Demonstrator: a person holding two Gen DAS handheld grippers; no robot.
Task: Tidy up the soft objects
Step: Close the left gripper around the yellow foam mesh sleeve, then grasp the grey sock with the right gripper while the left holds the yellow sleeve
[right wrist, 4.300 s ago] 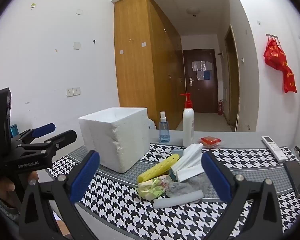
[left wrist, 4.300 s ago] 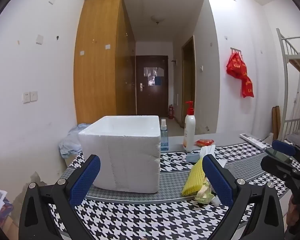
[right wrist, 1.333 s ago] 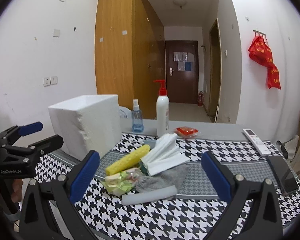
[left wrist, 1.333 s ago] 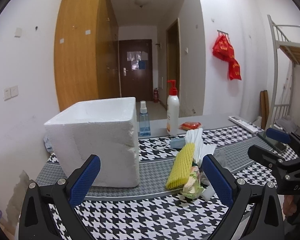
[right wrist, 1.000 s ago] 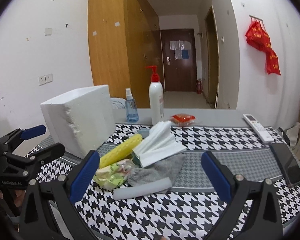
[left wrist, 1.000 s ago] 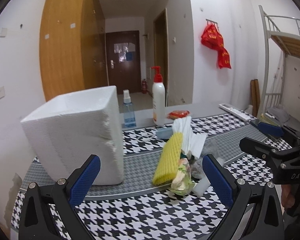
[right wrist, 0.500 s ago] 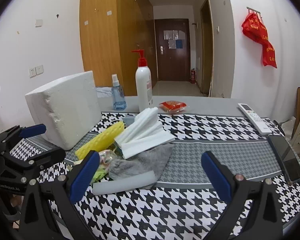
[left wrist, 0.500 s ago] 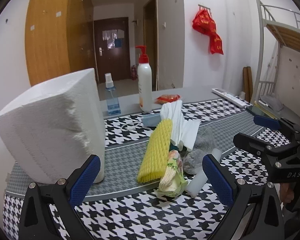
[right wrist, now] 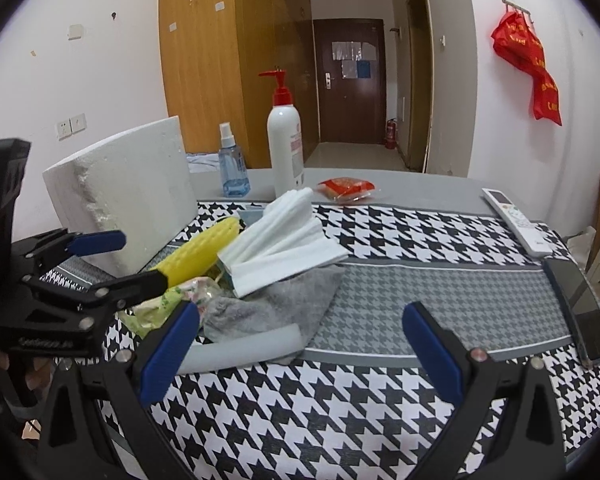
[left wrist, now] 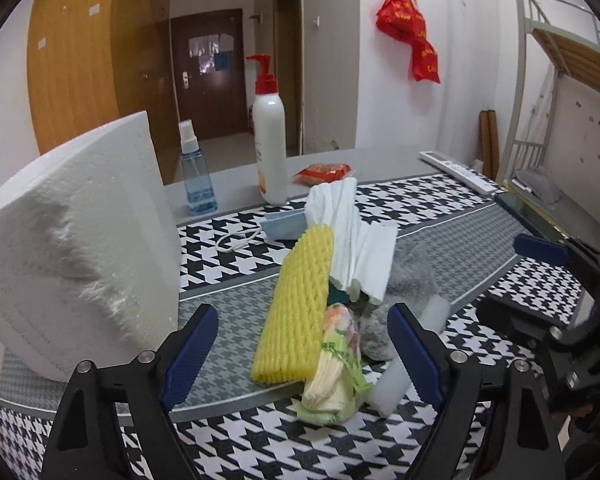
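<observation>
Foam box [left wrist: 76, 248], white and rough-sided, stands on the houndstooth cloth of the bench [right wrist: 380, 408]; everything else is placed from it. Just to its right lies the pile of soft things: a yellow foam net sleeve [left wrist: 296, 304] nearest the box, a stack of folded white sheets [right wrist: 284, 236] leaning over the sleeve's far end, a grey cloth [right wrist: 284, 308] under the sheets, a crinkled green-printed packet [left wrist: 336, 368] touching the sleeve's near end, and a pale foam tube [right wrist: 240, 350] lying across the front of the cloth. A blue face mask [left wrist: 284, 226] sits behind the sleeve. Behind the box stand a blue spray bottle [right wrist: 232, 168] and a white pump bottle [right wrist: 286, 144] with a red head; a red snack packet [right wrist: 346, 188] lies further right, then a remote control [right wrist: 516, 220] and a dark phone [right wrist: 580, 312] at the bench's far right edge.

Left tongs [left wrist: 304, 356] are spread wide, empty, hovering with the sleeve's near end and the packet between their blue pads. Right tongs [right wrist: 300, 352] are likewise spread and empty, low over the foam tube.
</observation>
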